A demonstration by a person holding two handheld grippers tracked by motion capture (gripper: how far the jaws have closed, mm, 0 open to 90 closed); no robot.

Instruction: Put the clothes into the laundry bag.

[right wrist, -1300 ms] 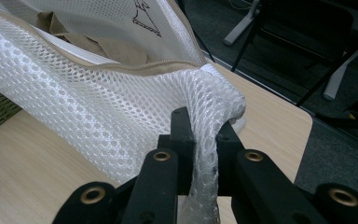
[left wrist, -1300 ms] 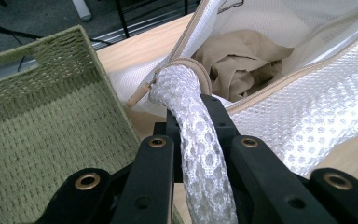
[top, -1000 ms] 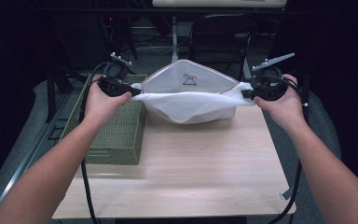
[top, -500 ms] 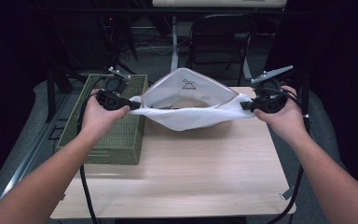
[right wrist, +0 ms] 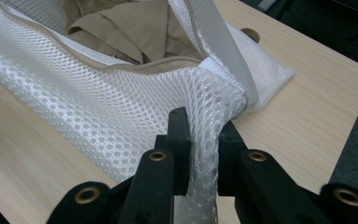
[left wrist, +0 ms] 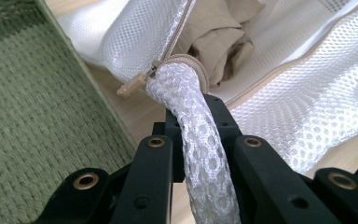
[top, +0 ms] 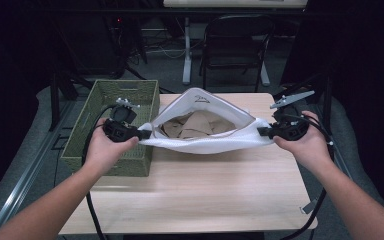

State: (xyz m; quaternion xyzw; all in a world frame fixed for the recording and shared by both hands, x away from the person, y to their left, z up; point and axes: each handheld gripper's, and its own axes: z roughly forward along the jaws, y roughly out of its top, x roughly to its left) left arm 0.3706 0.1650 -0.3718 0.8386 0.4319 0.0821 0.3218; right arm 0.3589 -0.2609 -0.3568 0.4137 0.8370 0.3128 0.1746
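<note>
Tongs (top: 145, 134) (top: 264, 131) pinching mesh bag (top: 205, 145) ends, bag between

left gripper (top: 142, 134): jaws clamped; right gripper (top: 266, 132): jaws clamped; forearms spread wide

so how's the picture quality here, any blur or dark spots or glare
High view: soft, slightly blurry; the table is evenly lit, the room around it near black. Left gripper view: the mesh bag and zipper pull are sharp, the close black fingers a bit soft, the top-right mesh washed out. Right gripper view: mesh crisp, no glare on the wood, dark floor at the right edge.
</note>
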